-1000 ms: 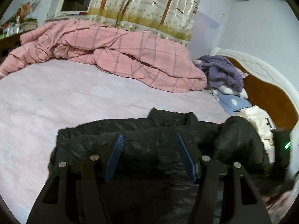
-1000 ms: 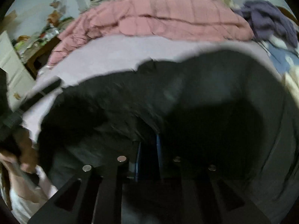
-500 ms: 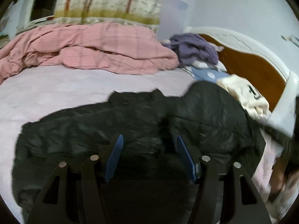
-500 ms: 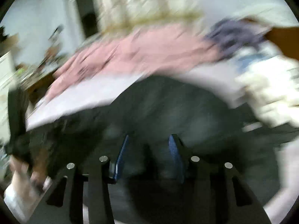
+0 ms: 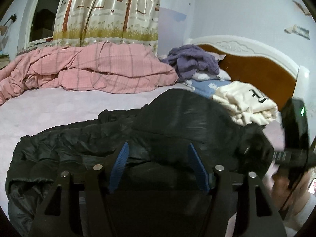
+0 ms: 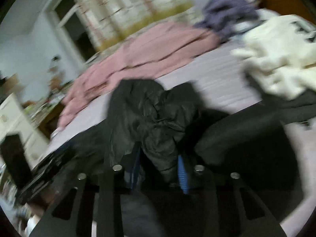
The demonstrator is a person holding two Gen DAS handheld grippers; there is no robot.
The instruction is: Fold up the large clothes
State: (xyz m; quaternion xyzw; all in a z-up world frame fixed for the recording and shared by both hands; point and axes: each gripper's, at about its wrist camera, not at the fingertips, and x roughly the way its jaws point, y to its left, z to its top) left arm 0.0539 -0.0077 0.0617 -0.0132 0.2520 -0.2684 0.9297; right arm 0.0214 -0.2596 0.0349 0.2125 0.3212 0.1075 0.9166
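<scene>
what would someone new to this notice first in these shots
The big black puffer jacket sprawled across the near side of the bed, with a bunched fold of it between the closing jaws of the right gripper. Behind it, a crumpled pink checked duvet fills the far side under the tree-print curtain, and a cream sweatshirt lies by the headboard.

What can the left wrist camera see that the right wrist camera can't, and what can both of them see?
Only the left wrist view shows the carved white and brown wooden headboard and the right gripper from outside.

Only the right wrist view shows the white drawer cabinet and a bunch of puffy black jacket between the closing right gripper.

Both show that jacket, the pink checked quilt, the cream sweatshirt, the purple fleece and the tree-print curtain.
</scene>
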